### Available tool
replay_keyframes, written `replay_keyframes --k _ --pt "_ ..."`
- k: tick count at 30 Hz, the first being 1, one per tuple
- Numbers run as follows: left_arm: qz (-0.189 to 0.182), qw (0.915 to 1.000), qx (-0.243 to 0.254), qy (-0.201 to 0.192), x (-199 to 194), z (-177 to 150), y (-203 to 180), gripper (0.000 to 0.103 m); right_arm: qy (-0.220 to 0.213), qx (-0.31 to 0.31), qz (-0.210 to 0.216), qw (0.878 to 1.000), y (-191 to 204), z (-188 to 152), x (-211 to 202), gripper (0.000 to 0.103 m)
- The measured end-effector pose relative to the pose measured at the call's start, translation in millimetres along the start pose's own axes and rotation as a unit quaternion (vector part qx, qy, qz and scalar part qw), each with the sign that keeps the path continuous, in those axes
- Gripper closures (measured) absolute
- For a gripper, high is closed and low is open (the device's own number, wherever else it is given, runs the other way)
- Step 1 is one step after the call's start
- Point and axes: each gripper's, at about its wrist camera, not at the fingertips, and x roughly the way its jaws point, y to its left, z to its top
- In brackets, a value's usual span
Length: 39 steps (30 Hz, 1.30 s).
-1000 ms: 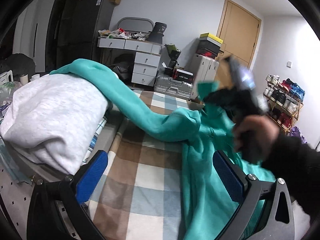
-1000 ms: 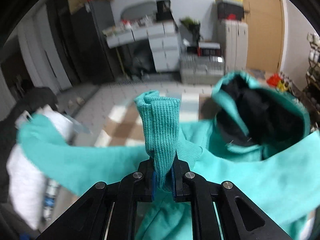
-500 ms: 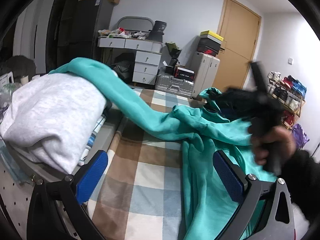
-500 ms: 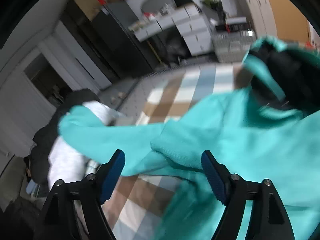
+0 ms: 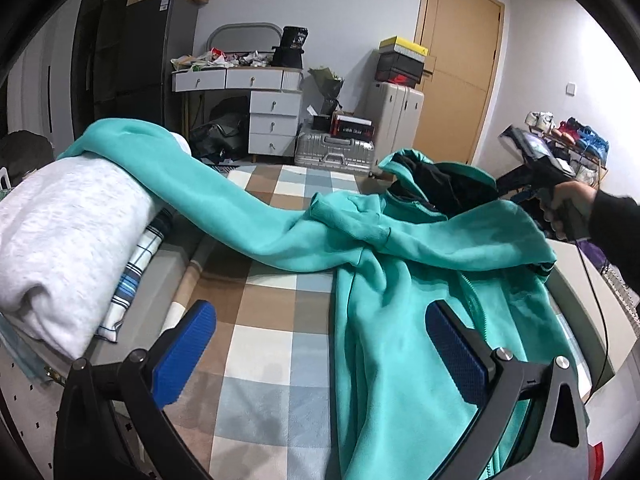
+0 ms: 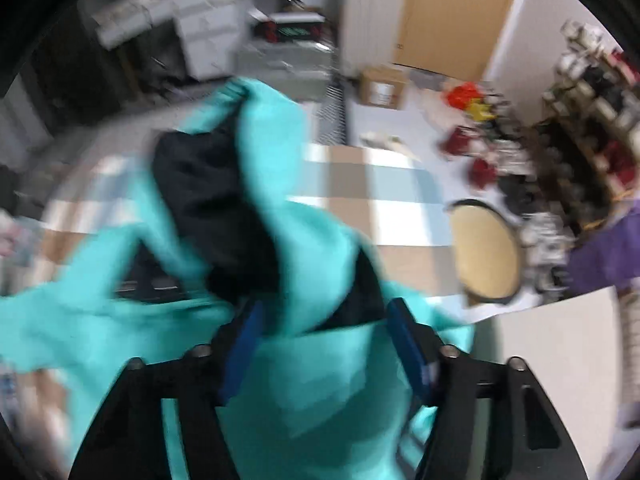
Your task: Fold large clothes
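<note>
Left gripper (image 5: 320,352): jaws wide apart, nothing between the pads; checked cloth (image 5: 272,344) and the hoodie's body below.
Right gripper (image 6: 324,344): jaws closing, teal fabric bunched between them; blur hides whether the pads press it. In the left view a hand (image 5: 568,210) holds it beyond the hood.
Hoodie (image 5: 384,320): teal, dark-lined; lies on the checked cloth, right of centre.
Long axis: hem near the camera, hood (image 5: 440,188) at the far end.
Sleeve (image 5: 200,188): runs far-left, draped onto a grey folded pile (image 5: 68,232).
Edges: hoodie's right side hangs past the cloth edge.
Open room: bare cloth left of the body.
</note>
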Motion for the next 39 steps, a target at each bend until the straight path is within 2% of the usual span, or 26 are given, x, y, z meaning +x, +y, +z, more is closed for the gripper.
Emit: replay_keyframes --k 2,4,8,10,14,18,19,21,22,23,26,27,28,31,32,33,34,35,36,37,39 --pt "0.004 1.0 0.003 0.006 4.4 -0.1 -1.3 0.001 0.029 -0.017 -0.031 0.999 3.6 9.7 20.8 0.088" --pt "0.008 0.9999 0.003 0.009 7.9 -0.5 -1.4 0.001 0.019 -0.018 -0.036 0.999 1.3 21.5 24.1 0.097" --pt "0.005 0.9997 0.007 0.023 18.0 -1.7 -5.0 0.001 -0.021 -0.023 -0.05 0.998 -3.6 35.9 9.3 0.099" --pt "0.002 0.9996 0.014 0.025 21.0 -2.4 -9.7 0.001 -0.058 -0.033 -0.073 0.995 -3.8 48.0 -1.5 0.1" --pt "-0.005 0.9992 0.025 0.031 26.0 -3.4 -19.1 0.001 -0.112 0.005 -0.066 0.992 -16.8 64.1 -4.1 0.1" --pt "-0.009 0.9987 0.034 0.036 25.4 -4.5 -24.8 0.001 -0.119 -0.016 -0.071 0.99 -16.1 61.4 17.7 0.098" --pt "-0.008 0.9987 0.037 0.036 24.2 -4.3 -25.2 0.001 -0.114 -0.028 -0.072 0.99 -13.8 57.2 19.7 0.091" --pt "-0.004 0.9986 0.041 0.034 21.3 -4.1 -25.3 0.001 -0.096 -0.032 -0.058 0.993 -16.0 46.0 21.5 0.069" --pt "-0.004 0.9985 0.042 0.034 19.9 -4.1 -24.7 0.001 -0.093 -0.024 -0.022 0.995 -19.5 36.6 14.5 0.051" --pt "-0.005 0.9986 0.042 0.033 18.8 -3.8 -23.8 0.001 -0.096 -0.012 0.022 0.995 -25.7 25.2 5.2 0.039" --pt "-0.004 0.9987 0.039 0.033 18.7 -3.3 -23.1 0.001 -0.138 0.025 0.118 0.983 -54.5 -20.0 -36.6 0.024" --pt "-0.007 0.9986 0.038 0.035 18.8 -3.4 -23.0 0.001 -0.147 0.036 0.13 0.98 -64.0 -33.8 -44.5 0.016" --pt "-0.01 0.9986 0.035 0.037 18.2 -3.8 -23.3 0.001 -0.154 0.051 0.129 0.978 -77.0 -50.8 -51.6 0.013" --pt "-0.016 0.9986 0.029 0.04 17.3 -4.5 -25.3 0.001 -0.135 0.094 0.128 0.978 -107.6 -83.4 -43.6 0.013" --pt "-0.02 0.9985 0.029 0.042 15.6 -5.1 -27.3 0.001 -0.105 0.106 0.121 0.981 -112.1 -90.9 -29.9 0.021" --pt "-0.023 0.9984 0.029 0.043 13.6 -5.0 -28.3 0.001 -0.08 0.112 0.118 0.983 -114.5 -94.9 -17.7 0.035" --pt "-0.027 0.9983 0.031 0.041 9.6 -5.5 -30.5 0.001 -0.053 0.112 0.126 0.984 -112.3 -102.6 -5.3 0.067" --pt "-0.026 0.9984 0.034 0.037 5.2 -5.7 -32.6 0.001 -0.019 0.097 0.139 0.985 -102.2 -113.6 8.1 0.072" --pt "-0.025 0.9985 0.038 0.031 1.7 -5.7 -34.2 0.001 -0.01 0.08 0.125 0.989 -94.3 -121.4 11.6 0.072" --pt "-0.022 0.9985 0.041 0.027 -1.2 -5.6 -35.3 0.001 -0.011 0.057 0.103 0.993 -81.2 -131.4 12.7 0.071" --pt "-0.019 0.9986 0.045 0.02 -5.4 -4.6 -37.5 0.001 -0.011 0.008 0.084 0.996 -57.8 -144.8 10.9 0.071"
